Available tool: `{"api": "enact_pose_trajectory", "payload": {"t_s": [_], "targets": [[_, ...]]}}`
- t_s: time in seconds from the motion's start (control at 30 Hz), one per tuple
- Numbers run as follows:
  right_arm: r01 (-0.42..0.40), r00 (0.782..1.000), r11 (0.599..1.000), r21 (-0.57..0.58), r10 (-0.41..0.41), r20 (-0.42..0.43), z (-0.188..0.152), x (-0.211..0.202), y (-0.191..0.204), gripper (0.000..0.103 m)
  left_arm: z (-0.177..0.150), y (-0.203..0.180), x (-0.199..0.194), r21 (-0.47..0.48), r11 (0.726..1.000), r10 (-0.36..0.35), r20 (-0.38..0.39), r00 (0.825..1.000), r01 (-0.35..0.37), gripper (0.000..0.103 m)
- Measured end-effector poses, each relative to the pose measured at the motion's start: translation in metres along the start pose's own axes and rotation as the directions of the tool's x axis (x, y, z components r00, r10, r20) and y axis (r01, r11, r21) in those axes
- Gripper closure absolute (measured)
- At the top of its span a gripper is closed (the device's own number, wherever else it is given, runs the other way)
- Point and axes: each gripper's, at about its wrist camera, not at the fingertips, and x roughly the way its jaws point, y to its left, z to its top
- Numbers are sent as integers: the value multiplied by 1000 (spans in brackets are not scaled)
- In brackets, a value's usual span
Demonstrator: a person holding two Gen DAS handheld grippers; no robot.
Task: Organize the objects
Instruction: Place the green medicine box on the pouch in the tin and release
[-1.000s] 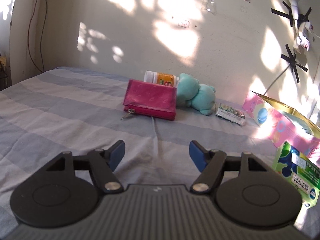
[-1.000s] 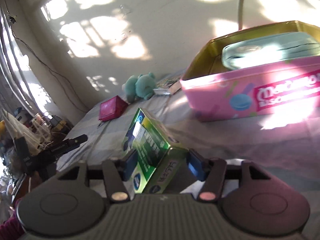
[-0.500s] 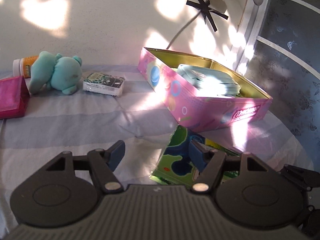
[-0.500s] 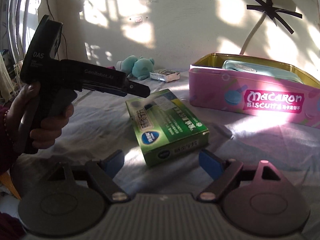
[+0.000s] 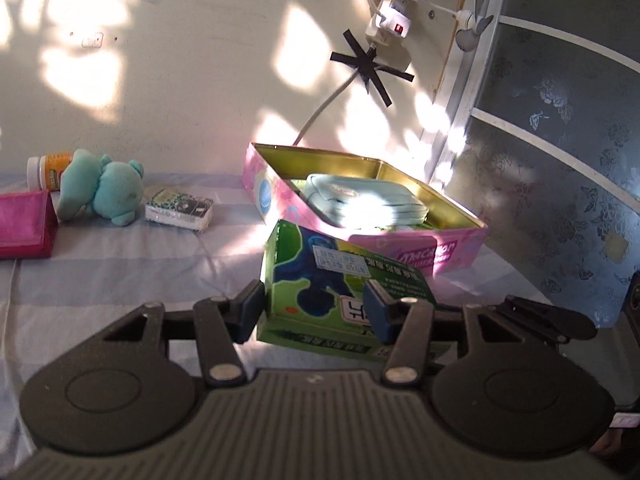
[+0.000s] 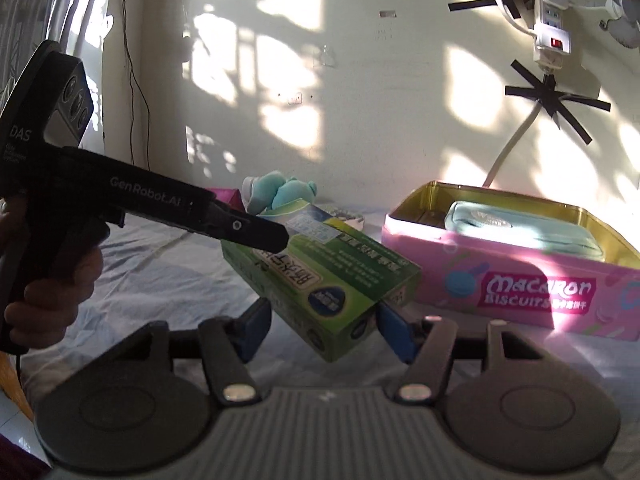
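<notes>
Nearest the cameras, the flat green cardboard box (image 6: 320, 280) with blue patches and printed labels is now off the striped blue-grey bedsheet (image 5: 120, 272), tilted and caught between both tools, where half a second ago it lay flat on the bed with nothing touching it. The right gripper (image 6: 324, 330) has closed from a wide-open stance onto the box's near end, its blue pads pressed against the two sides. The left gripper (image 5: 314, 312) has swung in from the side and now pinches the box's other end, one pad against the left edge and the other over the printed top face; it too was open and empty a moment back. My reading is that the box has just been picked up with a two-handed hold, so the pick is done and the carry is what remains. Just beyond the box sits the open pink biscuit tin (image 6: 500, 296) with a gold interior, already holding a pale blue fabric pouch (image 6: 520, 228), which looks the likely destination. The room left beside the pouch appears tight, so the box may need to go in on top or at an angle. Farther back near the wall, untouched, lie a small patterned packet (image 5: 178, 210), a teal plush toy (image 5: 100, 188), a magenta wallet (image 5: 24, 224) and an orange-labelled bottle (image 5: 48, 166).
</notes>
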Motion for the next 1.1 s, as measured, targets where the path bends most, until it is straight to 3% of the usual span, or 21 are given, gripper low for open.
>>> {"api": "enact_pose_trajectory", "payload": {"t_s": [0.13, 0.3, 0.4, 0.6, 0.73, 0.8, 0.87, 1.1], "targets": [[67, 989, 997, -36, -62, 132, 35, -9, -18, 45, 44, -18, 19, 43, 999, -21, 49, 999, 19, 46], [166, 973, 985, -46, -156, 172, 69, 17, -76, 45, 90, -43, 81, 82, 997, -13, 72, 997, 7, 46], [210, 969, 977, -40, -203, 143, 81, 40, -122, 45, 109, -52, 127, 93, 996, -4, 58, 998, -2, 46], [194, 981, 981, 27, -193, -18, 89, 98, -211, 44, 127, -47, 199, 32, 999, 21, 23, 1000, -22, 46], [272, 959, 962, 35, -267, -98, 89, 132, -235, 36, 122, -35, 239, -44, 997, 53, -51, 997, -55, 44], [310, 947, 950, 48, -304, -99, 83, 140, -238, 36, 116, -31, 244, -60, 994, 85, -74, 994, -89, 44], [306, 951, 947, 101, -300, -76, 79, 133, -240, 37, 113, -27, 237, -83, 993, 73, -75, 995, -80, 44], [259, 954, 910, 324, -294, 61, 66, 80, -215, 37, 98, -36, 176, -52, 996, 75, -4, 997, -75, 44]]}}
